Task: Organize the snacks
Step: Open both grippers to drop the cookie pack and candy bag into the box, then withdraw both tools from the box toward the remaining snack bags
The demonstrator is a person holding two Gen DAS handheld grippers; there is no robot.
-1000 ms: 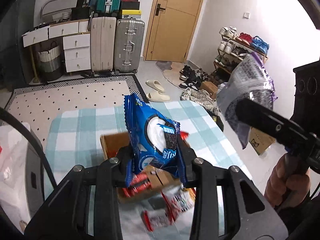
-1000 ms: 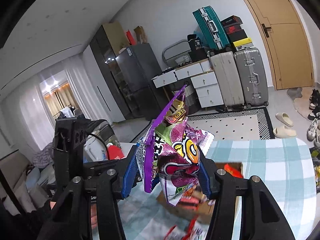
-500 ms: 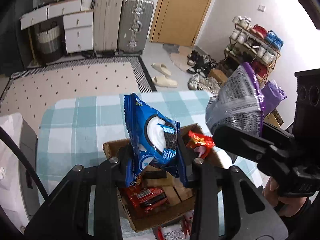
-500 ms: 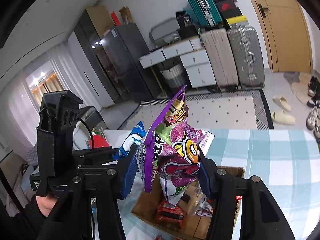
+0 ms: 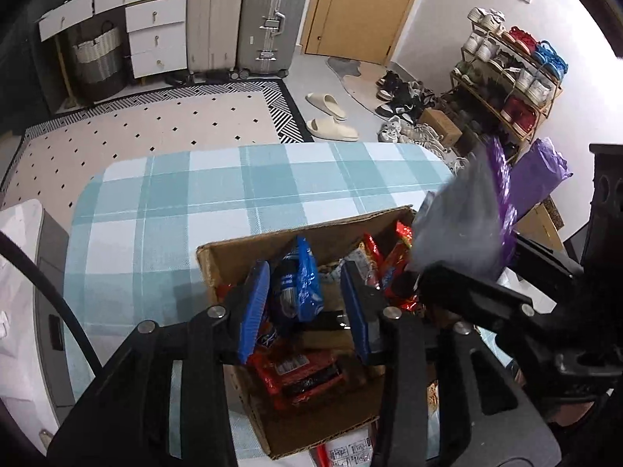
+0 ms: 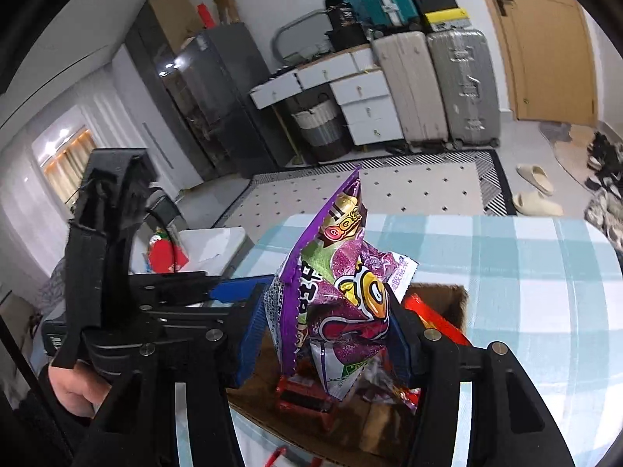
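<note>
Parting just now, our left gripper (image 5: 307,303) has jaws standing clear of the blue packet (image 5: 298,292), which sits in the cardboard box (image 5: 241,247). Our right gripper (image 6: 323,338), jaws also easing apart, still pinches the purple bag (image 6: 342,295) above that box on the checked tablecloth (image 5: 175,214).

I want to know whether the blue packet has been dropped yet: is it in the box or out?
In: the blue packet stands inside the cardboard box, clear of both left gripper pads.
</note>
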